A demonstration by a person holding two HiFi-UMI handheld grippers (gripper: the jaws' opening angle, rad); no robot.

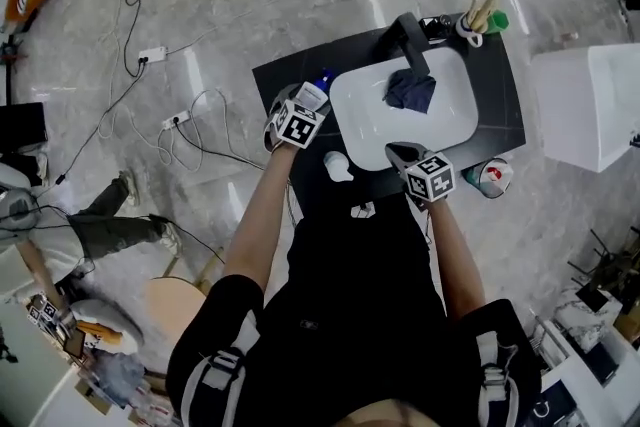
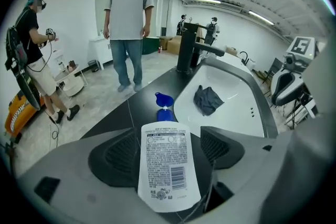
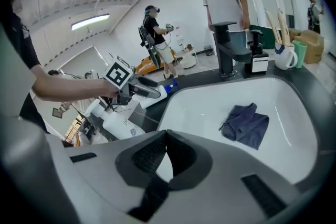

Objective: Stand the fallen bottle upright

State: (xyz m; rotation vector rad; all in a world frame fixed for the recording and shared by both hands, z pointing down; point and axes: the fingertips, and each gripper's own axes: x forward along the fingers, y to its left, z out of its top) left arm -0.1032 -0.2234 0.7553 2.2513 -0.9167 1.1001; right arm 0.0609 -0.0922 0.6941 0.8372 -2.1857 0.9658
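The fallen bottle [image 2: 167,162], white with a printed back label and a blue pump [image 2: 164,103], lies flat on the black counter [image 1: 295,75] left of the white sink [image 1: 360,130]. My left gripper [image 2: 169,136] is open, tilted down over it. The bottle's body lies between the two wide-set jaws, with a gap on the right side. From the right gripper view I see the left gripper [image 3: 140,89] straddling the bottle [image 3: 156,96]. My right gripper [image 3: 165,136] is shut and empty above the sink's near rim, and in the head view it [image 1: 404,154] sits at the sink's front edge.
A dark blue cloth [image 1: 411,90] lies in the sink below the black faucet [image 1: 408,37]. A second white bottle [image 3: 113,120] is on the counter near the front. A mug with utensils [image 1: 470,25], a green cup [image 1: 497,20] and a round container [image 1: 490,177] stand at the right. People stand beyond the counter.
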